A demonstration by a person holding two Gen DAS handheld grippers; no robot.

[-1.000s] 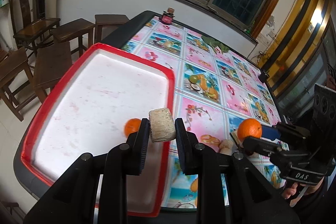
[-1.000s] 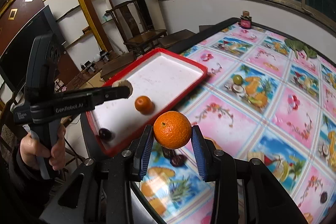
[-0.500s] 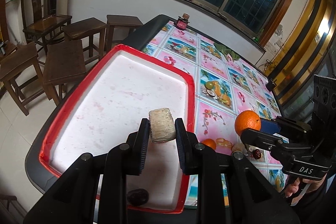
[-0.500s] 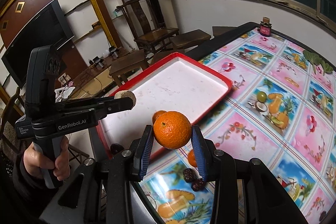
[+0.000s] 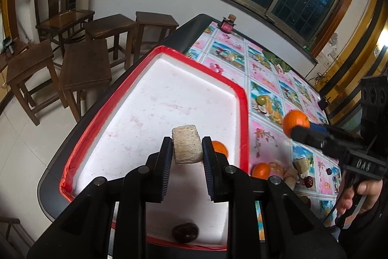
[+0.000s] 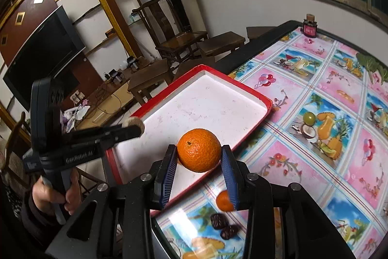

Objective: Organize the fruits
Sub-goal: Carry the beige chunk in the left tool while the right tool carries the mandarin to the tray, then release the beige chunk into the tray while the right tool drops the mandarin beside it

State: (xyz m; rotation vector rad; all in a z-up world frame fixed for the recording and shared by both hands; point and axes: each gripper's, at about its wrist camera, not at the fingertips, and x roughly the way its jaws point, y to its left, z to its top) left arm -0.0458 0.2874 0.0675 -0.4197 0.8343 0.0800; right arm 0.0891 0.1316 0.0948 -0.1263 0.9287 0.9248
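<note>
**Both grippers loaded above the red-rimmed tray**

The left gripper (image 5: 186, 149) pinches a pale, rough-skinned cylindrical chunk (image 5: 186, 147) (what fruit it is I cannot tell) between its pads, held in the air over the white floor of the tray (image 5: 243, 118). The right gripper (image 6: 198, 159) clamps a large orange (image 6: 198, 149) above the tray's near right edge.

Inside the tray lie a small orange (image 5: 219, 148), partly hidden behind the left finger, and a dark date-like fruit (image 5: 185, 232) near the front rim. On the patterned tablecloth (image 6: 315, 137) just beside the tray sit another small orange (image 6: 224, 202) and two dark dates (image 6: 223, 226). A small red jar (image 6: 310, 28) stands at the table's far end.
</note>
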